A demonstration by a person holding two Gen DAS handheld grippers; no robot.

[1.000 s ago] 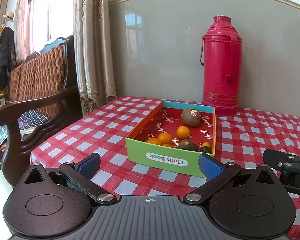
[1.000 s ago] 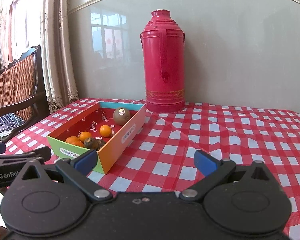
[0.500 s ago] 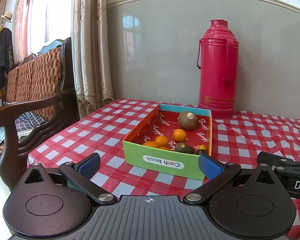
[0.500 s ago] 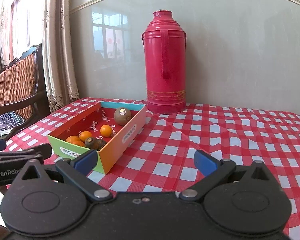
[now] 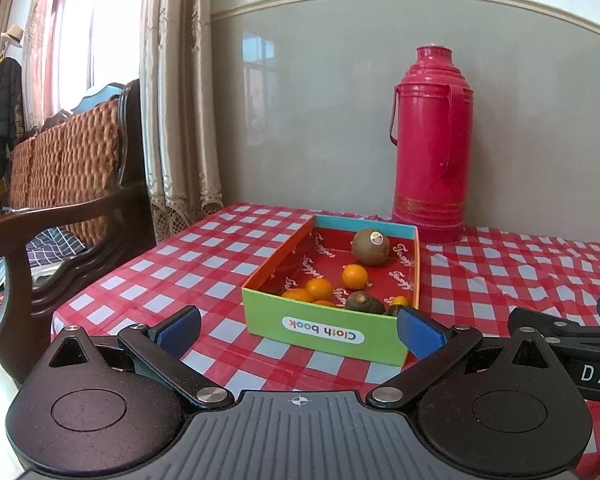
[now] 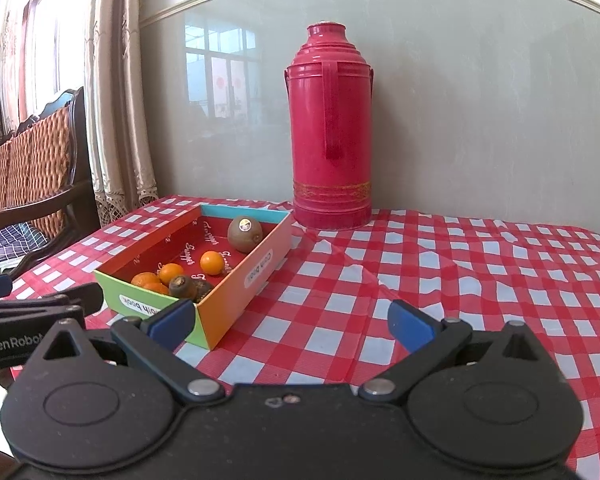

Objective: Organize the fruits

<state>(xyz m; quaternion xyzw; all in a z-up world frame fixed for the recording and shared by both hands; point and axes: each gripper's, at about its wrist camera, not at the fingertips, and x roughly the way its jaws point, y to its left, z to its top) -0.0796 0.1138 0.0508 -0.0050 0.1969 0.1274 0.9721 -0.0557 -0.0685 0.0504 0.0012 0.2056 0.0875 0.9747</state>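
**Both tongs empty before the fruit box**

Both the left tongs and the right tongs are held wide open, gripping nothing. The box is seen straight ahead of the left tongs, its long axis running toward the red flask. The fruits lie inside. The left is judged nearer.

Two low wrist cams, both looking forward across the table toward the back wall.
Left cam sits near the green short end of the open cardboard fruit box; right cam sits further right, viewing the box obliquely. Both share the box, the red metal thermos flask and the red-white checked tablecloth.
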